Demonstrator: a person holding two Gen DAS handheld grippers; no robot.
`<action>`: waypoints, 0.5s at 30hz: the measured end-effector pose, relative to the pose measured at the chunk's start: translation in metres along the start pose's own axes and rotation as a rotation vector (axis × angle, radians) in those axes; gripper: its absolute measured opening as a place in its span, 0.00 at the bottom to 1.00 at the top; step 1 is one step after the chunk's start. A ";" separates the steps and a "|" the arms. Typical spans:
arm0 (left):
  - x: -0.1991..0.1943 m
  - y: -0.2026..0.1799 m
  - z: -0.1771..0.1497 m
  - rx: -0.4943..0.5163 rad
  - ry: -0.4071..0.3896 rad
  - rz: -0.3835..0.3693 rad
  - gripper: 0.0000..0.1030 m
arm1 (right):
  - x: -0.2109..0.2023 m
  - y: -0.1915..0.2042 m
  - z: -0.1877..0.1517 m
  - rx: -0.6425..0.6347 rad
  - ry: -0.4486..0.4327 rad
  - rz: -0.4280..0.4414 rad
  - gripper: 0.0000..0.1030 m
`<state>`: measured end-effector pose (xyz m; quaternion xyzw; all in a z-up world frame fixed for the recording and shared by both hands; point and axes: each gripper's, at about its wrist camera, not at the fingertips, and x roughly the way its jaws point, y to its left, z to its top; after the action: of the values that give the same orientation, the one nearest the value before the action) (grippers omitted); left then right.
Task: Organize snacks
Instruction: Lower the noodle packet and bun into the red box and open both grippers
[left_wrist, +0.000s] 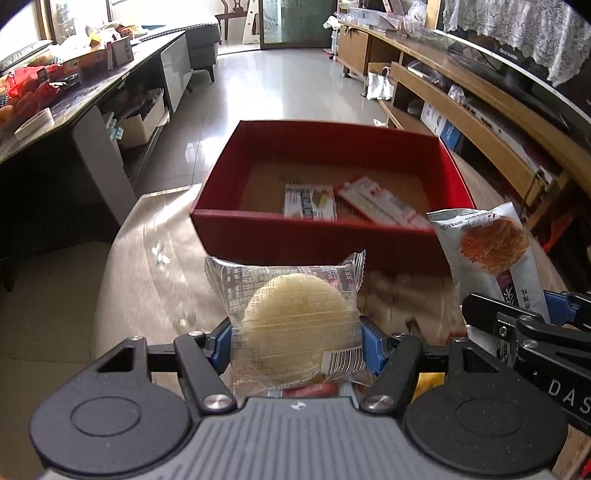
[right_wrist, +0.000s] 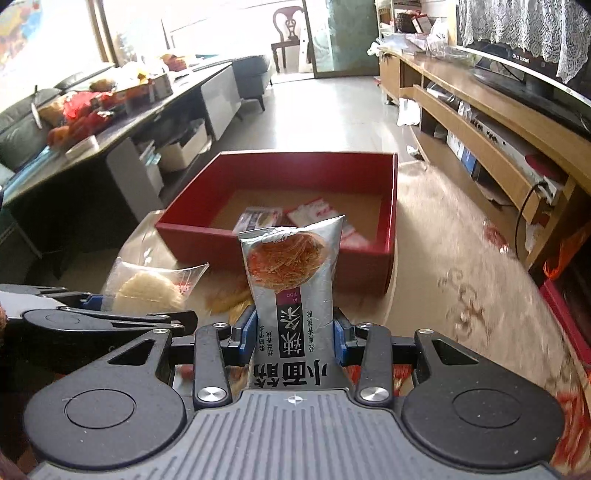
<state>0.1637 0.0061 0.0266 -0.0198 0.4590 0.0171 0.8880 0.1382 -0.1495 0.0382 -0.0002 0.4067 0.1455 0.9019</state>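
Snacks go in the red box (left_wrist: 456, 177). Our left gripper (left_wrist: 295, 341) clamps the pastry (left_wrist: 299, 328), our right gripper (right_wrist: 293, 338) the noodle packet (right_wrist: 291, 273). We should clear the near wall before releasing.

The silver snack bag (right_wrist: 293, 295) held between the right tongs shows big upside-down Chinese words "小面筋" and "辣条", and the black tong body (left_wrist: 565, 398) beside the left tongs says "DAS".
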 end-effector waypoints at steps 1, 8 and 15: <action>0.003 0.000 0.005 -0.002 -0.002 0.000 0.62 | 0.002 -0.002 0.004 0.003 -0.002 -0.001 0.46; 0.017 -0.010 0.038 0.003 -0.033 0.002 0.62 | 0.015 -0.007 0.028 0.008 -0.029 -0.002 0.46; 0.037 -0.014 0.067 -0.003 -0.045 0.012 0.62 | 0.035 -0.015 0.048 0.018 -0.028 -0.016 0.46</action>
<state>0.2403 -0.0040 0.0358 -0.0182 0.4390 0.0237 0.8980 0.1993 -0.1491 0.0431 0.0067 0.3953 0.1344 0.9087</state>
